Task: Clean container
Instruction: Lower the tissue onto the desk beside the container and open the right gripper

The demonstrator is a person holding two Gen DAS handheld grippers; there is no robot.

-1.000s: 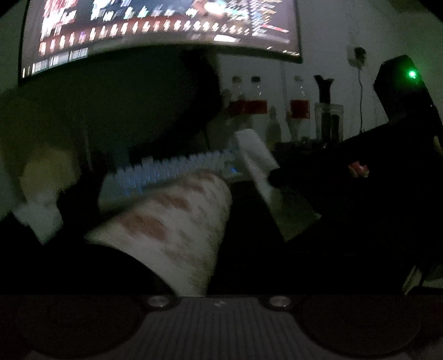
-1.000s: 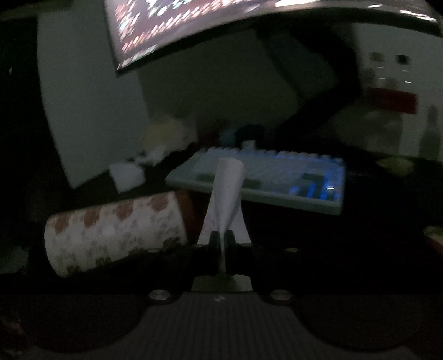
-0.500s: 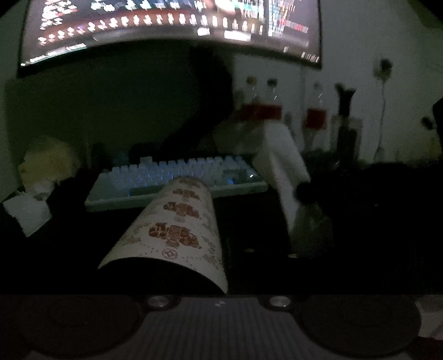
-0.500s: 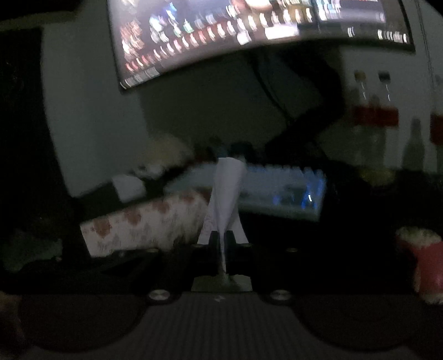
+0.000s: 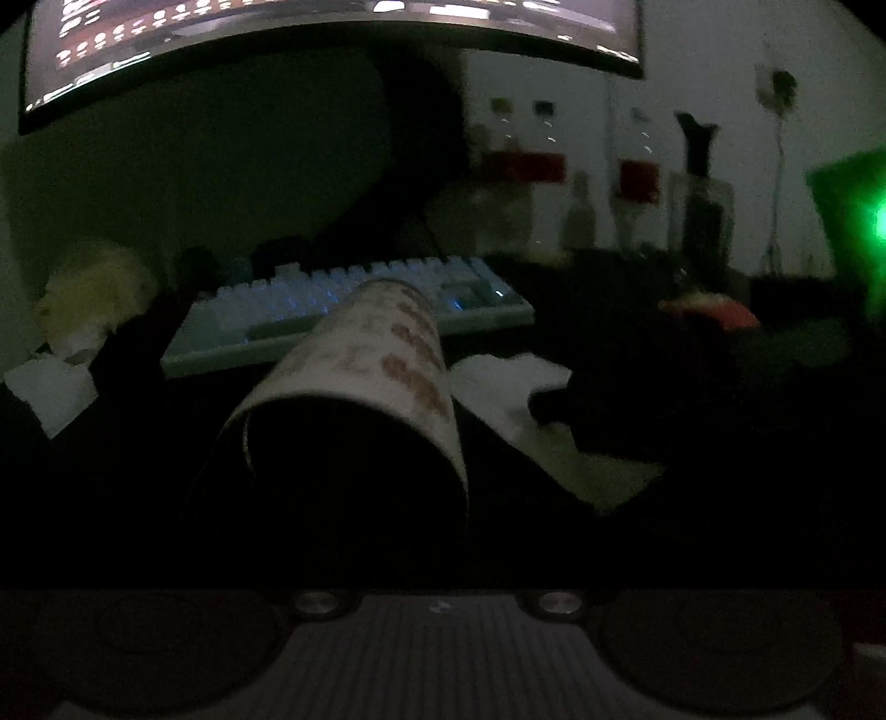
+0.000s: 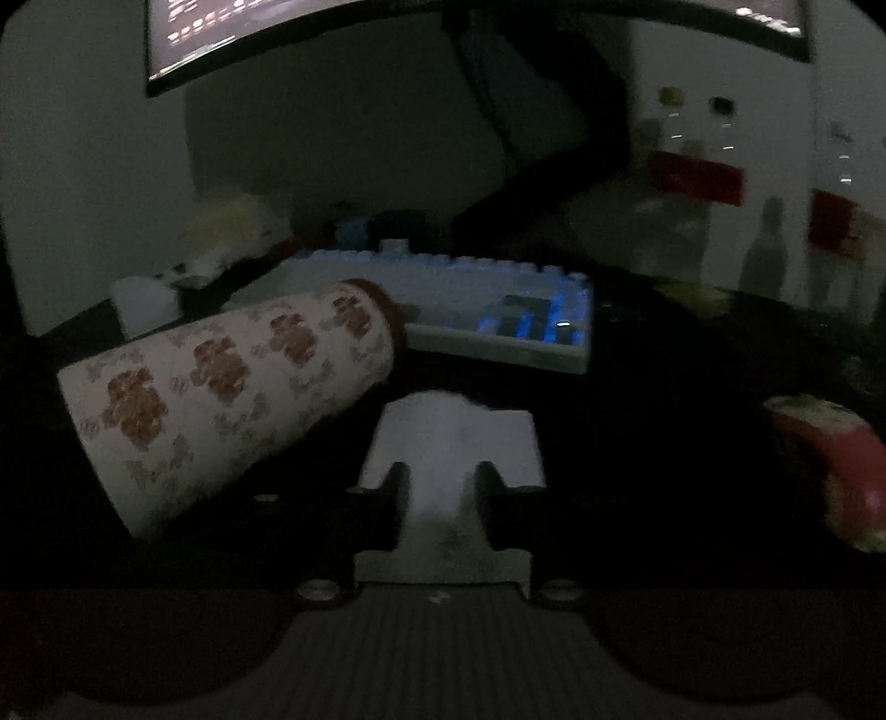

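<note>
A paper cup (image 5: 398,343) with a red pattern lies on its side on the dark desk, its open mouth toward the left wrist camera. My left gripper (image 5: 437,543) is right behind that mouth. Its jaws are opening, but its fingers are lost in the dark, so I cannot tell whether they touch the cup. In the right wrist view the cup (image 6: 238,387) lies to the left. My right gripper (image 6: 440,482) is opening over a white tissue (image 6: 454,432) that lies flat on the desk. The tissue shows in the gap, unpinched.
A backlit keyboard (image 5: 354,310) lies just behind the cup, under a wide monitor (image 5: 332,33). Bottles (image 5: 520,166) with red labels stand at the back right. A red box (image 6: 830,459) sits to the right. Crumpled white paper (image 5: 50,387) lies at the left edge.
The tissue stood upright, pinched in the right gripper; now it lies flat on the desk with the jaws apart. The cup's mouth has swung round to face the left camera.
</note>
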